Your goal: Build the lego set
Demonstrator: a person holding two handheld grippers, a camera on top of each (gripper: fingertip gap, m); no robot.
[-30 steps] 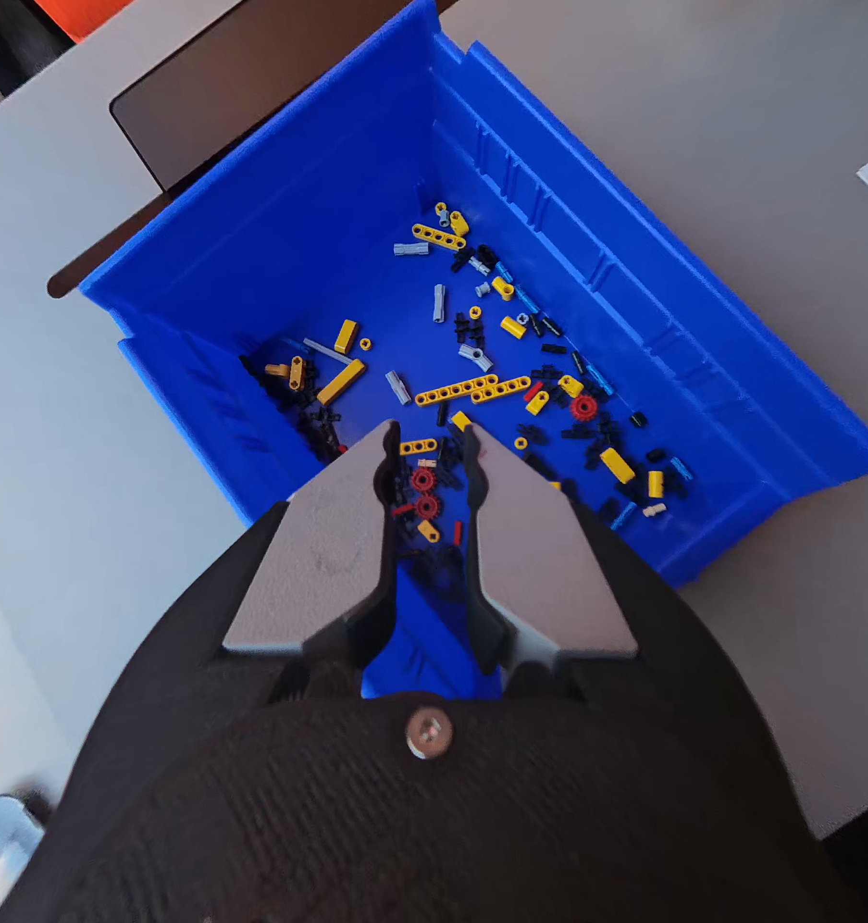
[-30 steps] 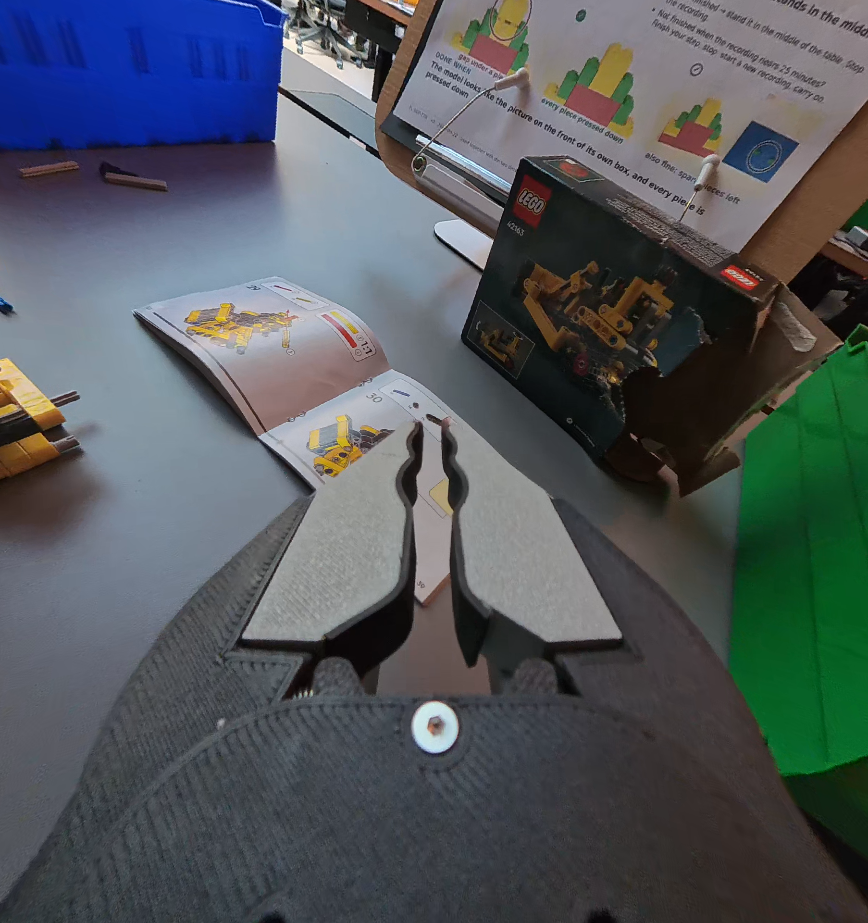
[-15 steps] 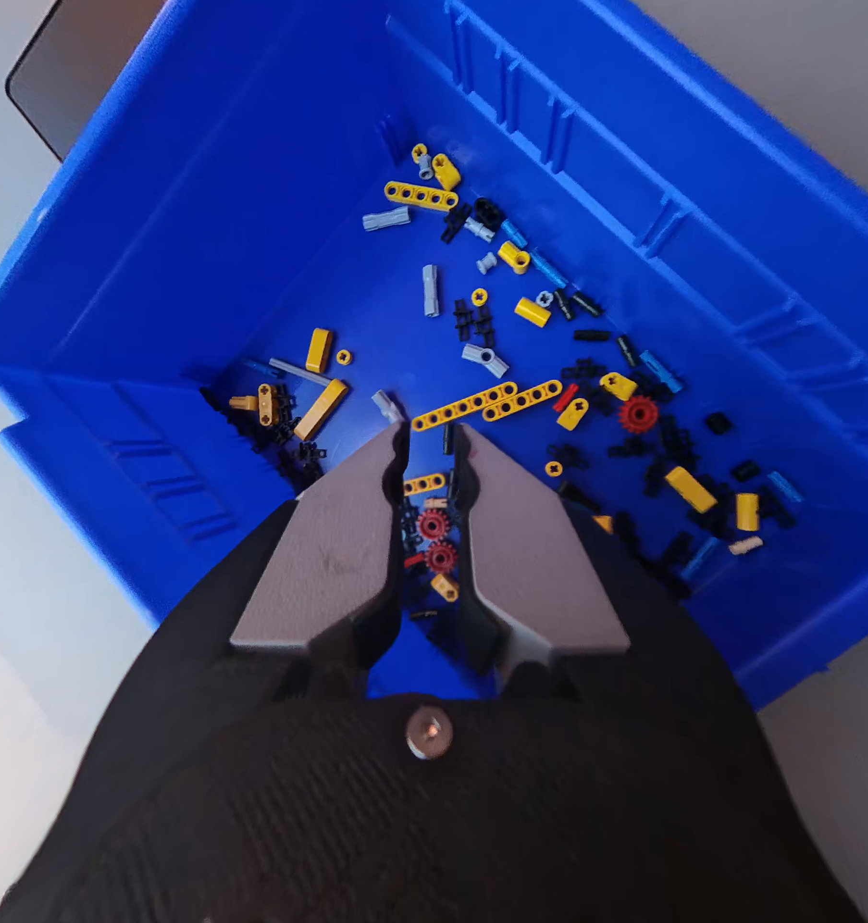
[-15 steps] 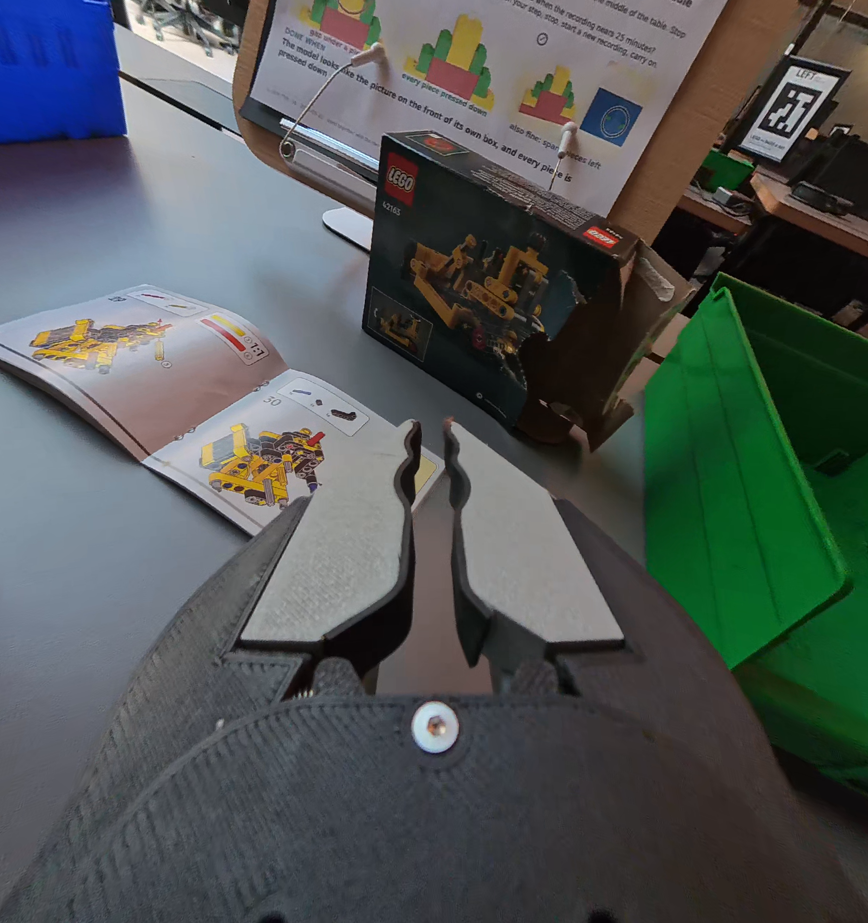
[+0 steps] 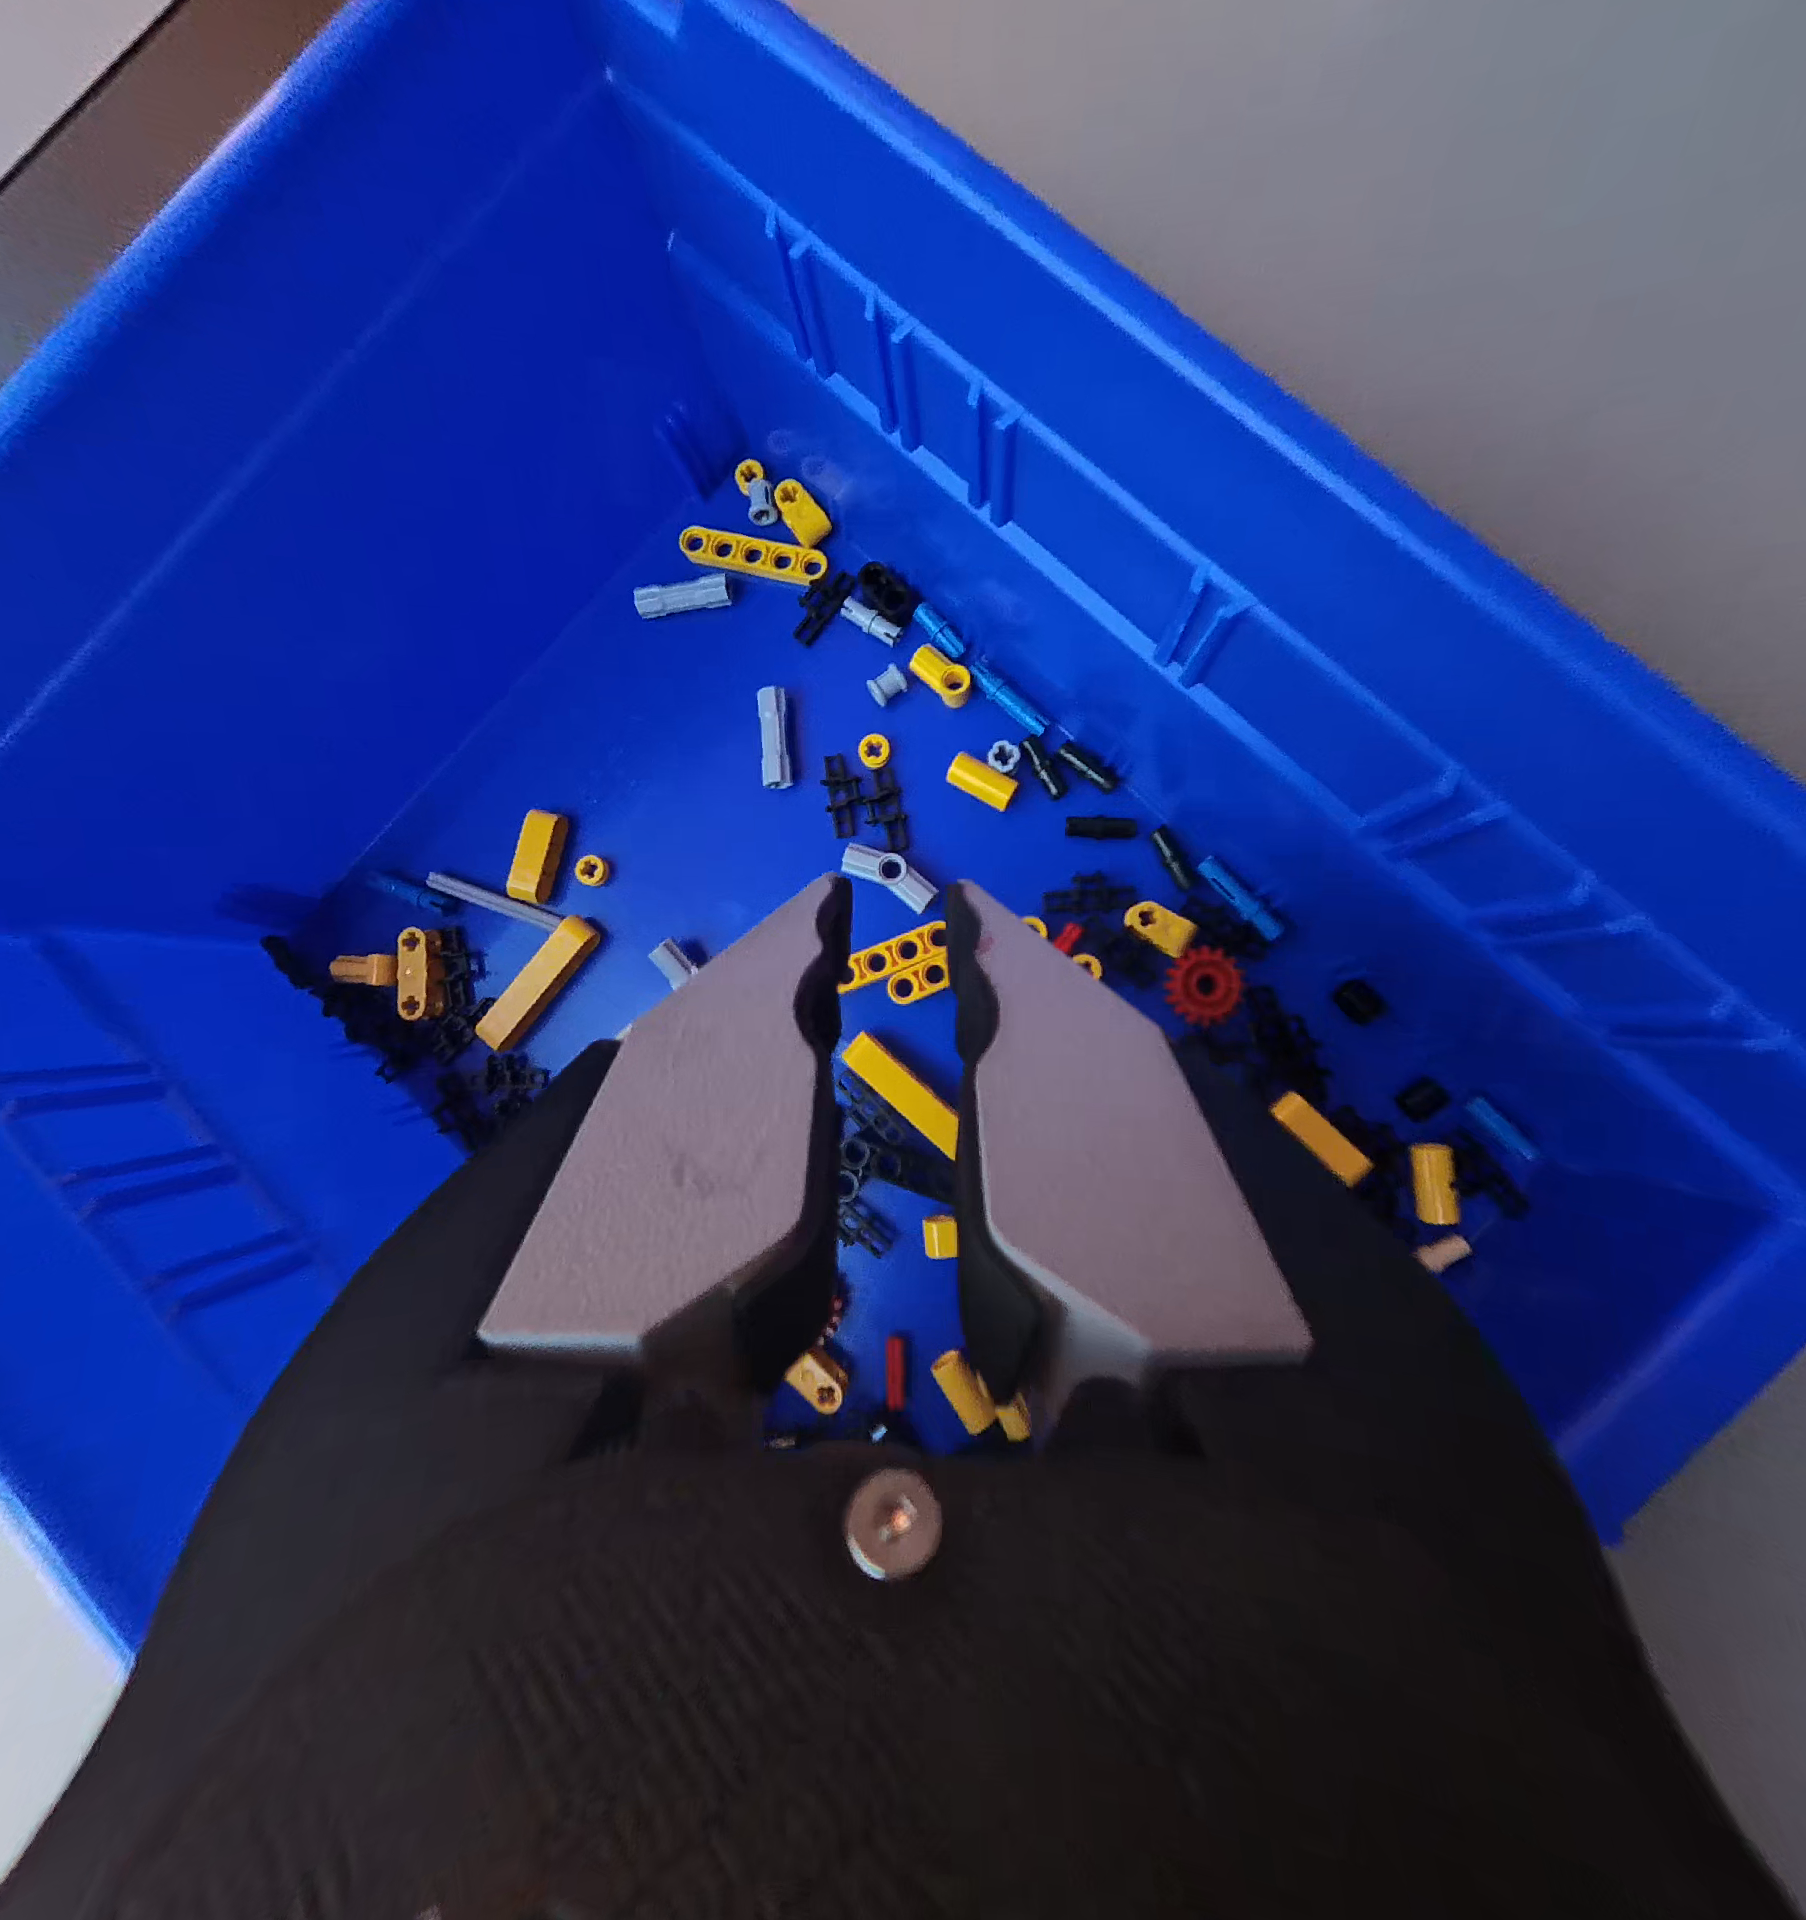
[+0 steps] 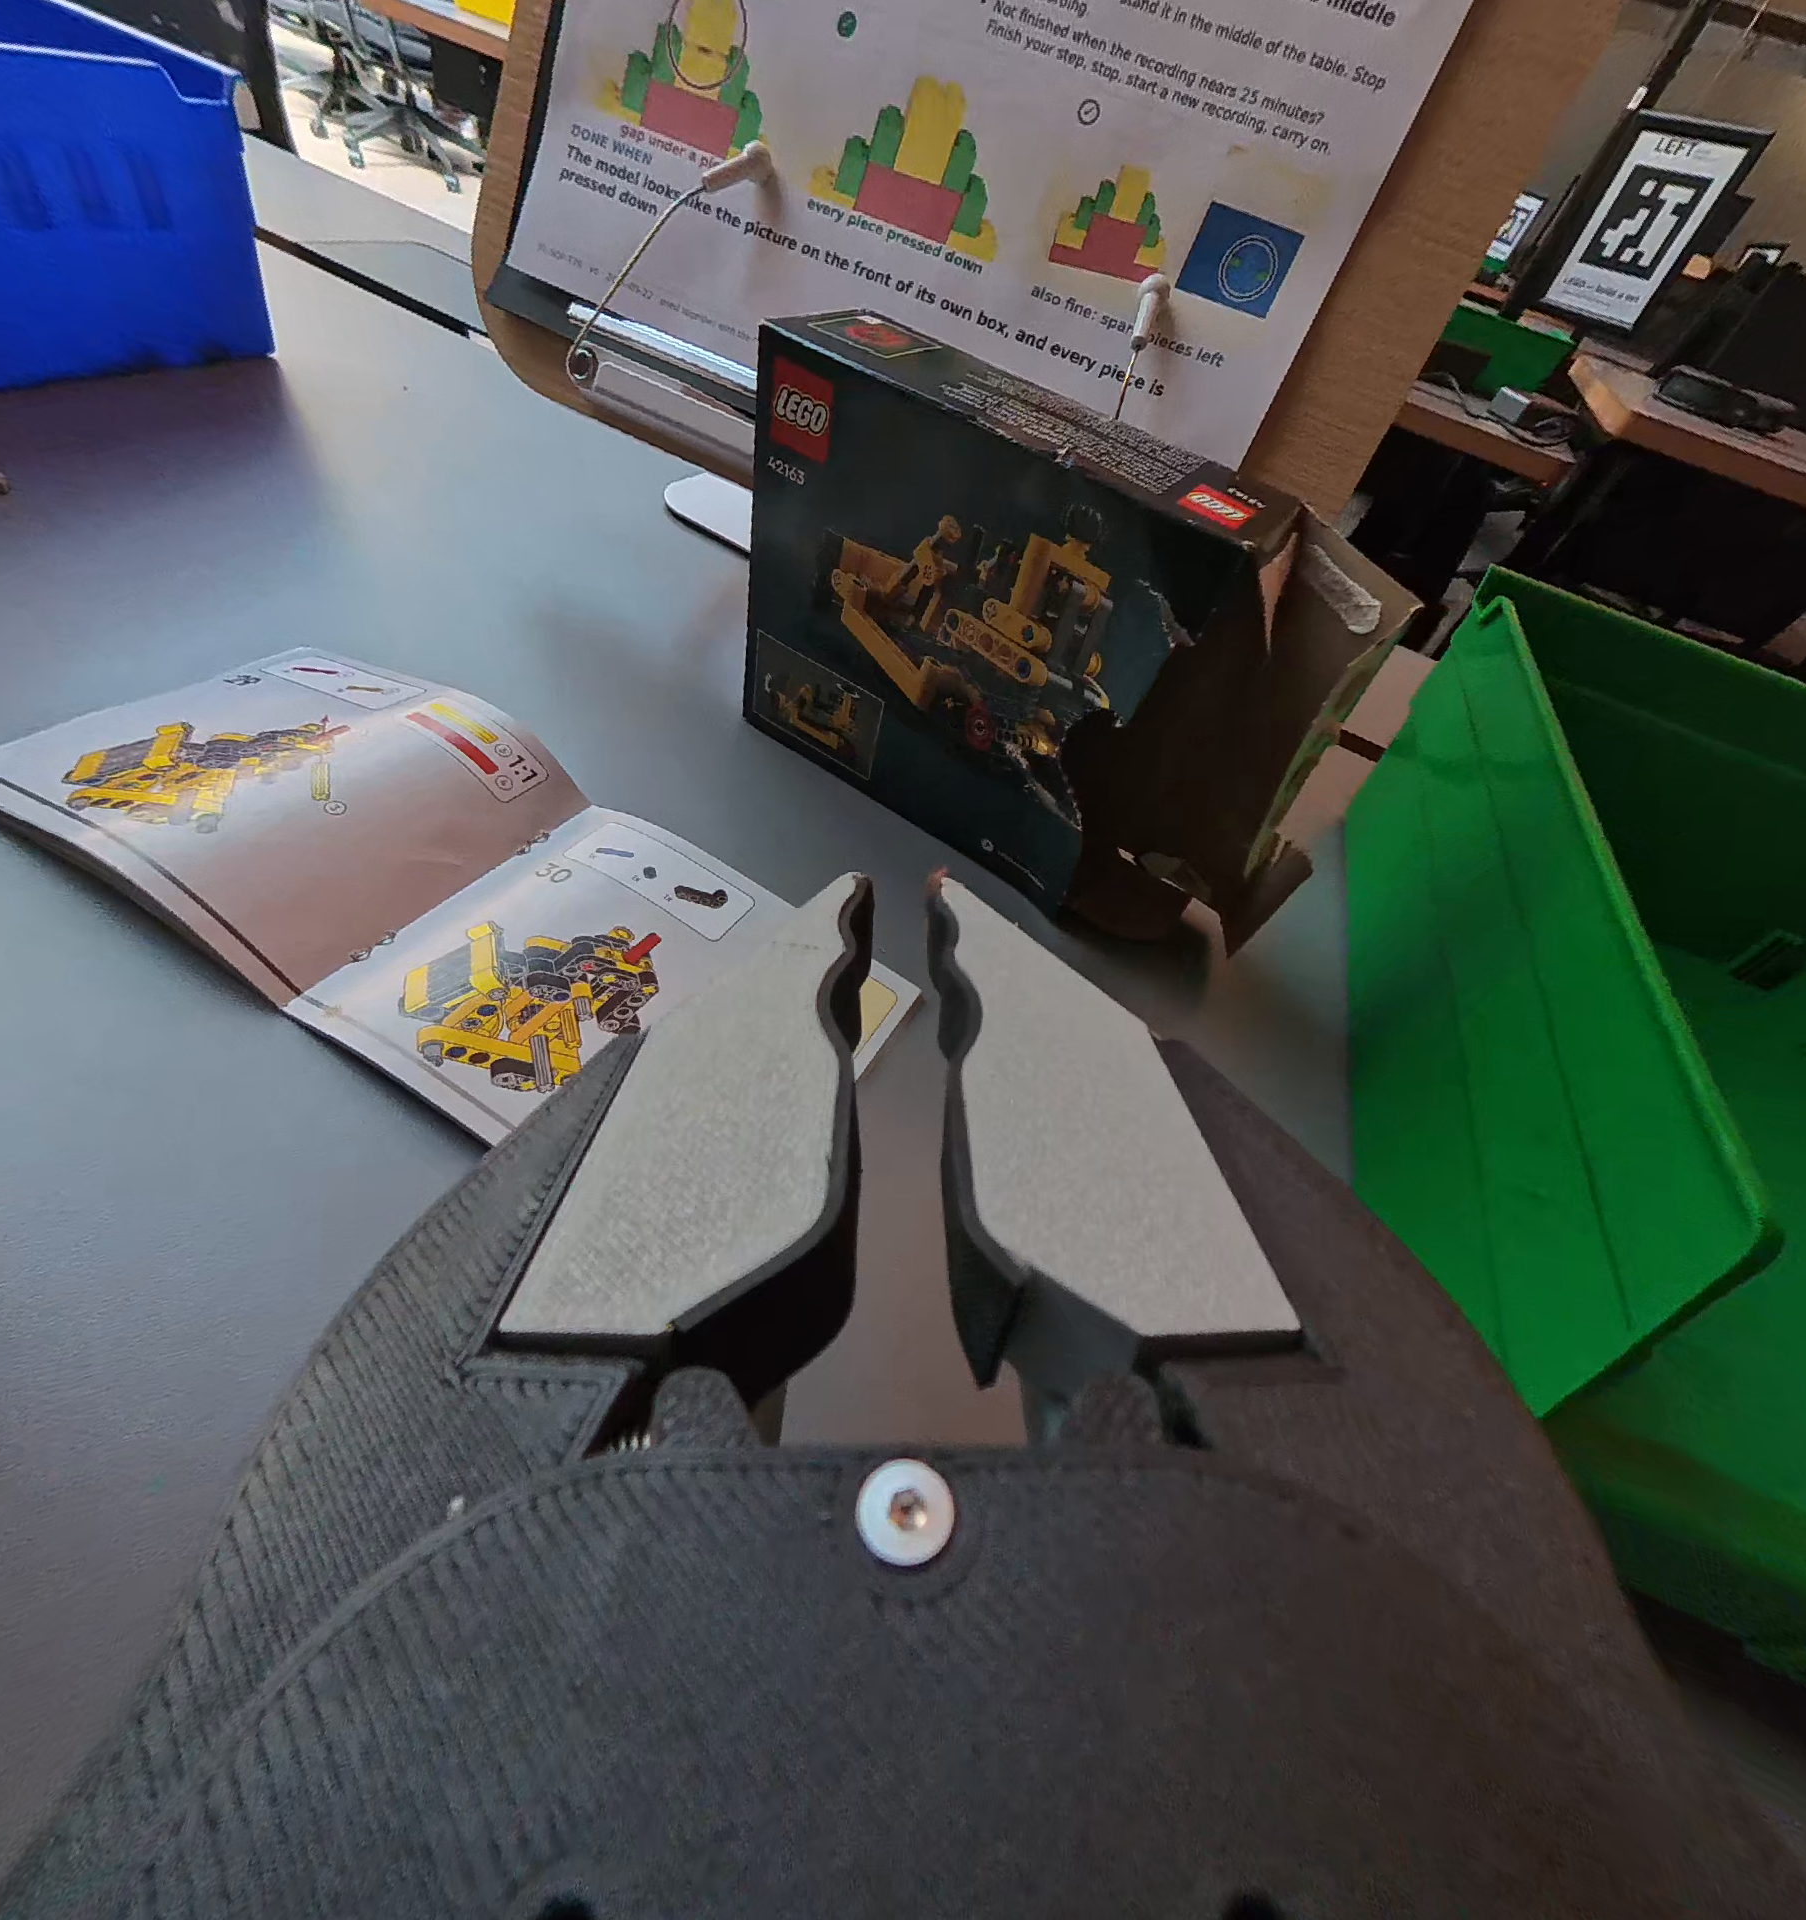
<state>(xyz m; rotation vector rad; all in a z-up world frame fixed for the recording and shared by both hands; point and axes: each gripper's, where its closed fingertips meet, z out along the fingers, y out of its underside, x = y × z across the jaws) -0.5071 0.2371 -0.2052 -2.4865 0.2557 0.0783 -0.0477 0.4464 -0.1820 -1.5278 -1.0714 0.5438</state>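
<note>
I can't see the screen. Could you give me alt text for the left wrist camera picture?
A handheld two-finger tool, its grey fingers slightly apart and gripping nothing, points down into a deep blue plastic bin on a grey table. Small loose building pieces lie across the bin floor: yellow holed beams, black pins, grey connectors and a red gear.

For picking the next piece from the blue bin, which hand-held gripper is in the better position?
Left. The left hand-held gripper hangs open inside the blue bin, right above the loose pieces. The right hand-held gripper hangs empty over the instruction booklet.
</note>
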